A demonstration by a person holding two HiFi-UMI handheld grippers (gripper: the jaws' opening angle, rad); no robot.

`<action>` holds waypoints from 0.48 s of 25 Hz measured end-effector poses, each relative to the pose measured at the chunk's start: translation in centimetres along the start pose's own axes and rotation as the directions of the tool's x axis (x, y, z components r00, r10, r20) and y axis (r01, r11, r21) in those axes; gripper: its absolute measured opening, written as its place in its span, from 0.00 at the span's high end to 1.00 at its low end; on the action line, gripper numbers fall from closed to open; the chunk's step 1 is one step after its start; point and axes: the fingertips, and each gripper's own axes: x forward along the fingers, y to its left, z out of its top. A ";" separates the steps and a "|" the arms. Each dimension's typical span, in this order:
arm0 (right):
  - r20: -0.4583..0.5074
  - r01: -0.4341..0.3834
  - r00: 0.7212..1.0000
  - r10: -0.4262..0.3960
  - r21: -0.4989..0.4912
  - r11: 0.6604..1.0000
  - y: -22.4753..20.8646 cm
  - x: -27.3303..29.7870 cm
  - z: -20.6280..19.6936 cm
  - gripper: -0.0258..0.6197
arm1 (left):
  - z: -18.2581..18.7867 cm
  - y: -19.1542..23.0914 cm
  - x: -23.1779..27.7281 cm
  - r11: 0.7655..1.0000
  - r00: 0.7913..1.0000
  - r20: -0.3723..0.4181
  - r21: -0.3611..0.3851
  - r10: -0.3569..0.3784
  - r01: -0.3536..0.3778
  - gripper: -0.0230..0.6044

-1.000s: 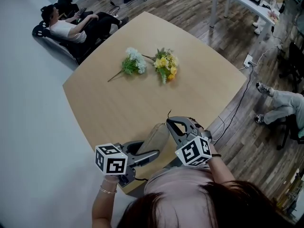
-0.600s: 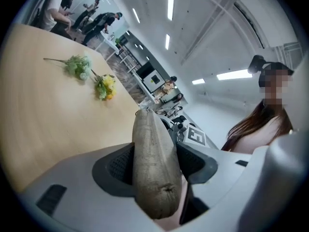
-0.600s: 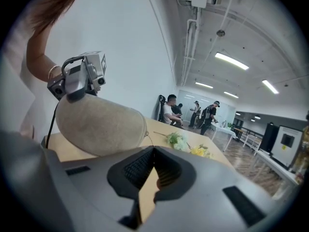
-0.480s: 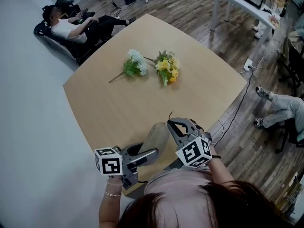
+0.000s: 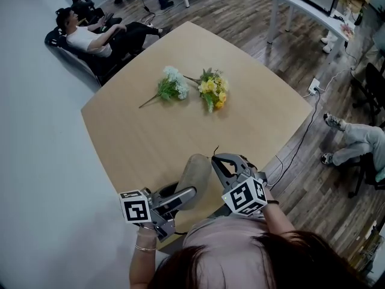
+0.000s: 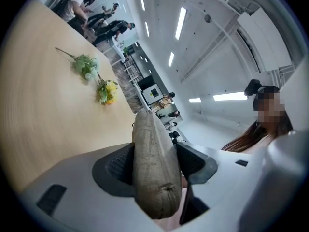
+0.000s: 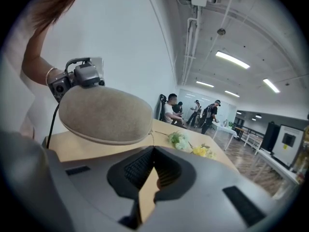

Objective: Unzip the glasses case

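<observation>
Low-centre in the head view, the left gripper (image 6: 155, 163) clamps the glasses case (image 5: 195, 174) near 1 end, long axis up-frame. The right gripper (image 5: 221, 164) (jaws pressed together) sits just right of its upper end.

Table (image 5: 180, 131): light wood, rounded corners.
White flower bunch (image 5: 170, 82): lying near the far edge, stem toward the left edge.
Yellow flower bunch (image 5: 212, 89): just beside it.

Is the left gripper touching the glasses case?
Touching. The left gripper view shows the case between the jaws of the left gripper, with both pads pressed against its sides.
</observation>
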 end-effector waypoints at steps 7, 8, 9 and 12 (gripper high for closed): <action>-0.004 0.007 1.000 -0.007 0.004 1.000 0.0 0.0 -0.2 0.94 | 0.8 0.3 -0.3 0.999 0.998 0.057 -0.026 -0.021 0.022 0.54; -0.004 0.009 1.000 -0.008 0.005 1.000 -0.1 0.0 -0.3 0.94 | 1.0 0.3 -0.3 0.999 0.998 0.066 -0.030 -0.023 0.025 0.54; -0.004 0.009 1.000 -0.009 0.006 1.000 -0.1 0.0 -0.2 0.94 | 1.1 0.3 -0.3 0.999 0.997 0.076 -0.035 -0.026 0.029 0.54; -0.004 0.012 1.000 -0.012 0.009 1.000 0.0 -0.1 -0.2 0.94 | 1.3 0.3 -0.4 0.997 0.993 0.114 -0.062 -0.038 0.045 0.54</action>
